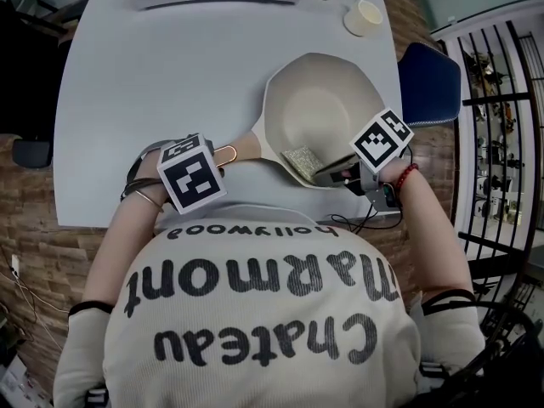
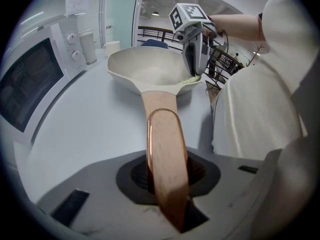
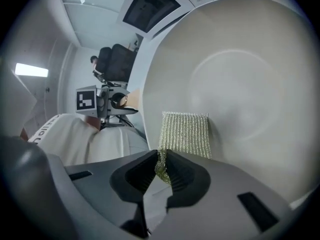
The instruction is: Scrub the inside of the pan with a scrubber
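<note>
right gripper (image 3: 161,165) is pinched on just a corner of the scrubber (image 3: 185,134); left gripper (image 2: 167,184) clamps the pan handle (image 2: 161,124). hard scrubbing could tug the scrubber free.

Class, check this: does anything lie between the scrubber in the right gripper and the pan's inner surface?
Nothing visible does. The scrubber, pinched by the right gripper, lies flat against the bare inner wall of the pan.
</note>
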The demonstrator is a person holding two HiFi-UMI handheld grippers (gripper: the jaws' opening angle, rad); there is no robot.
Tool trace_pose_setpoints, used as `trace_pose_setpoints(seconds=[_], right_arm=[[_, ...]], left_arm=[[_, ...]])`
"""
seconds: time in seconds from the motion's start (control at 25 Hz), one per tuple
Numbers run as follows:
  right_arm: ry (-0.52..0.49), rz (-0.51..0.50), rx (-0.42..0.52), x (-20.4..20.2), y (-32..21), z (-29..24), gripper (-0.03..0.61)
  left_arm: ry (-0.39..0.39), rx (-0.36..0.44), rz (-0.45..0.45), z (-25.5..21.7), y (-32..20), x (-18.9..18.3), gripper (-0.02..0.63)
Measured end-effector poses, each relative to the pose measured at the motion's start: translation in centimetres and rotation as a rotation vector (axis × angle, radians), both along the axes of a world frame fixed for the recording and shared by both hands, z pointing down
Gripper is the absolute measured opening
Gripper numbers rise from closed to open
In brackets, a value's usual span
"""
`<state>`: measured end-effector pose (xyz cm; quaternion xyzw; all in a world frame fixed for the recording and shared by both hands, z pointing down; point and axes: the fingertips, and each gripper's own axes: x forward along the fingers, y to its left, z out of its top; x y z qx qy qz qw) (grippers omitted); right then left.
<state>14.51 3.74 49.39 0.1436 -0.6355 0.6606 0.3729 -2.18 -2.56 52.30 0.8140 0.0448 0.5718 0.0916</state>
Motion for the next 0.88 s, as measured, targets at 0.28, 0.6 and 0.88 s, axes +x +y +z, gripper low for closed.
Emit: trace_pose_setpoints(seconds=[0.28, 0.6, 0.88], right_arm=[[0.148, -0.084, -0.019, 4.7, 1.7, 0.0, 0.054], [0.287, -0.181, 0.009, 8.0, 2.3, 0.1, 0.053], [0.529, -0.310, 0.073, 12.4, 0.3, 0.3, 0.053]], left_arm=[[-0.001, -0.002, -0.001, -0.1, 0.2, 0.3, 0.110], [0.000, -0.001, -0.001, -0.1, 0.5, 0.3, 0.112], [0.002, 0.003, 0.000, -0.2, 0.0, 0.3, 0.112]])
